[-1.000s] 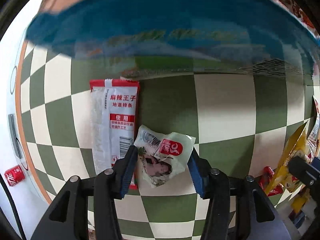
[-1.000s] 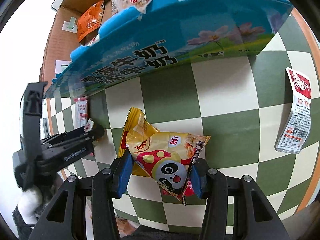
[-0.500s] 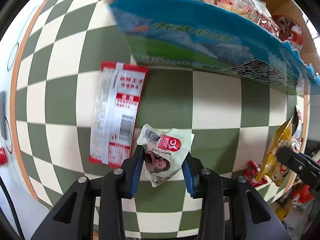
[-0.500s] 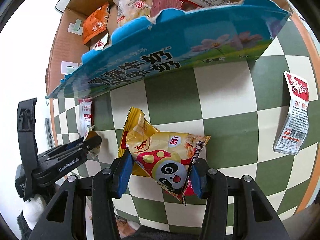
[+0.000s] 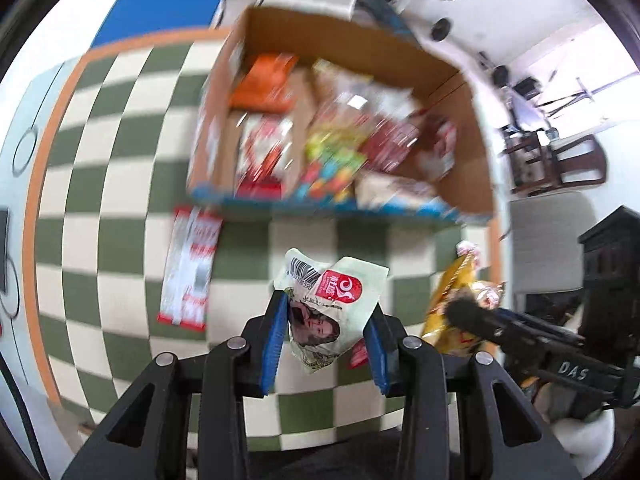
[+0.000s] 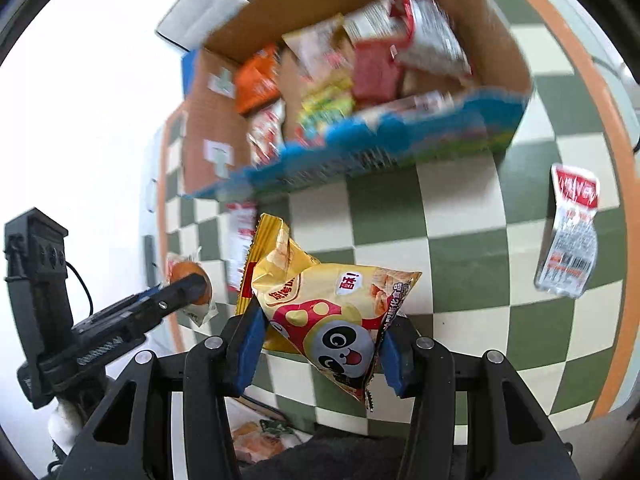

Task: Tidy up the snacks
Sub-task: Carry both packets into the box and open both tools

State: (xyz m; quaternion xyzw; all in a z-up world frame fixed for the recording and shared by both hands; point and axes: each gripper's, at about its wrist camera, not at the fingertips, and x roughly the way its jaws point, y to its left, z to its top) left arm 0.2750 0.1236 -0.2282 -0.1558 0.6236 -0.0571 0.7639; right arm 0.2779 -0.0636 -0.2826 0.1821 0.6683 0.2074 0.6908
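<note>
My left gripper [image 5: 326, 334] is shut on a small pale green snack packet [image 5: 332, 304] with a red logo, held above the checkered cloth. My right gripper [image 6: 320, 342] is shut on a yellow panda snack bag [image 6: 332, 296], also lifted. An open cardboard box [image 5: 460, 184] [image 6: 500, 120] with a blue printed front holds several snack packs and lies ahead of both grippers. The right gripper and its yellow bag [image 5: 452, 292] show at the right of the left wrist view. The left gripper [image 6: 188, 286] shows at the left of the right wrist view.
A long red-and-white packet [image 5: 188, 268] lies on the green-and-cream checkered cloth [image 5: 120, 208] left of my left gripper. Another red-and-white packet [image 6: 568, 236] lies at the right in the right wrist view. The cloth has an orange border [image 6: 600, 184].
Both grippers have risen with their packets, so the views now look down into the open box. The box interior and its snacks have come into sight.
</note>
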